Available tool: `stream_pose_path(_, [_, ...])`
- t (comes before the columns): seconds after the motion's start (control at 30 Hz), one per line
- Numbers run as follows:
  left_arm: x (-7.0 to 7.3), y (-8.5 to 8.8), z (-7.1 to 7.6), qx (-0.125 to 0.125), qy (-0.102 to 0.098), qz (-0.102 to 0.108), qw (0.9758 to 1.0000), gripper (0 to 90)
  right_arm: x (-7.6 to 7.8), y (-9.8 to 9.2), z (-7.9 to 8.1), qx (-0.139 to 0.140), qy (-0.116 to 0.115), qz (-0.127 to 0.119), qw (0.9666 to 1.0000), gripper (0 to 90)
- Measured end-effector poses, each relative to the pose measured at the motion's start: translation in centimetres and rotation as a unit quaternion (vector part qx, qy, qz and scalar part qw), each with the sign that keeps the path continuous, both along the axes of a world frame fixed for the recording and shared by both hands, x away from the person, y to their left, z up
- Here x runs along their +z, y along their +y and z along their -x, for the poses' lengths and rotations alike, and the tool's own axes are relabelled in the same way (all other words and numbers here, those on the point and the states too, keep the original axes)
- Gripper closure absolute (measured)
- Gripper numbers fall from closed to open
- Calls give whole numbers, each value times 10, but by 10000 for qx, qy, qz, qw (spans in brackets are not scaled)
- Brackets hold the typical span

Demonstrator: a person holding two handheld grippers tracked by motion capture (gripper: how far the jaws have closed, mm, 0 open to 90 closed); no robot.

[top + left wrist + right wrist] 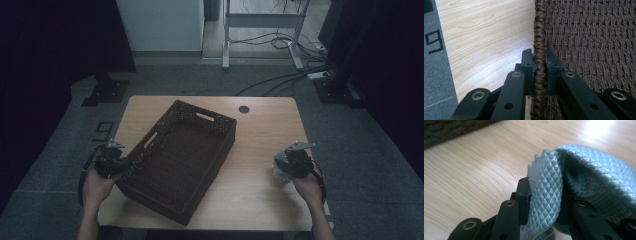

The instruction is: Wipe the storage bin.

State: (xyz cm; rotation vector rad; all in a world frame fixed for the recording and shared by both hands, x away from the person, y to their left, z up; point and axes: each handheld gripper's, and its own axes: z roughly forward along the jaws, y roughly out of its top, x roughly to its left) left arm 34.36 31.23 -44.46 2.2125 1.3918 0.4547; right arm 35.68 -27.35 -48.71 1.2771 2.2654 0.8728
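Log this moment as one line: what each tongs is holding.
left tongs: shut on basket rim | right tongs: shut on pale blue cloth | cloth: outside basket, over table

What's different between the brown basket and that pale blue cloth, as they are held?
The basket is dark brown, woven and stiff, and rests on the table; the cloth is pale blue, quilted in small diamonds, soft and bunched up. The left tongs pinch only the basket's braided rim, while the right tongs hold a fold of the cloth. The basket is far larger than the cloth. Both are clamped between black jaws.
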Motion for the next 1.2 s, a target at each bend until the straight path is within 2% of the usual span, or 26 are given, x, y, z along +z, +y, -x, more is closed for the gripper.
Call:
stream_pose_path(0.03, [0,0,0,1,2,6,10000,803,-6,-1,-3,-9,102,-40,9999,686])
stream_pose_path(0.23, [0,0,0,7,-1,-4,10000,802,-18,-2,-7,-43,286,70,9996,670])
stream_pose_path(0.3, [0,0,0,10,-2,3,10000,802,-26,-3,-10,-44,493,196,9986,643])
stream_pose_path(0.43, [0,0,1,12,-3,5,10000,801,-29,-5,-11,-80,547,241,9982,594])
stream_pose_path(0.5, [0,0,1,1,-2,9,10000,794,-26,-9,-10,-184,457,137,9987,501])
stream_pose_path(0.6, [0,0,1,-19,7,2,10000,787,-23,-11,-9,-232,381,52,9990,451])
stream_pose_path(0.63, [0,-1,1,-53,12,31,10000,765,-21,-11,-7,-281,304,55,9991,408])
stream_pose_path(0.67, [0,-1,1,-53,12,31,10000,738,-21,-11,-7,-281,304,55,9991,408])
stream_pose_path(0.77, [-2,-5,1,-176,8,-53,9998,670,-18,-9,-7,-262,211,101,9994,339])
stream_pose_path(0.97, [-2,-7,0,-217,-20,-44,9998,497,-9,-3,-4,-187,0,53,9998,283])
stream_pose_path(1.1, [-1,-6,1,-232,-27,-6,9997,442,-2,0,-1,-148,-120,-18,9998,270])
stream_pose_path(1.2, [2,-4,3,-221,-59,117,9997,392,2,4,2,-83,-194,-35,9998,270])
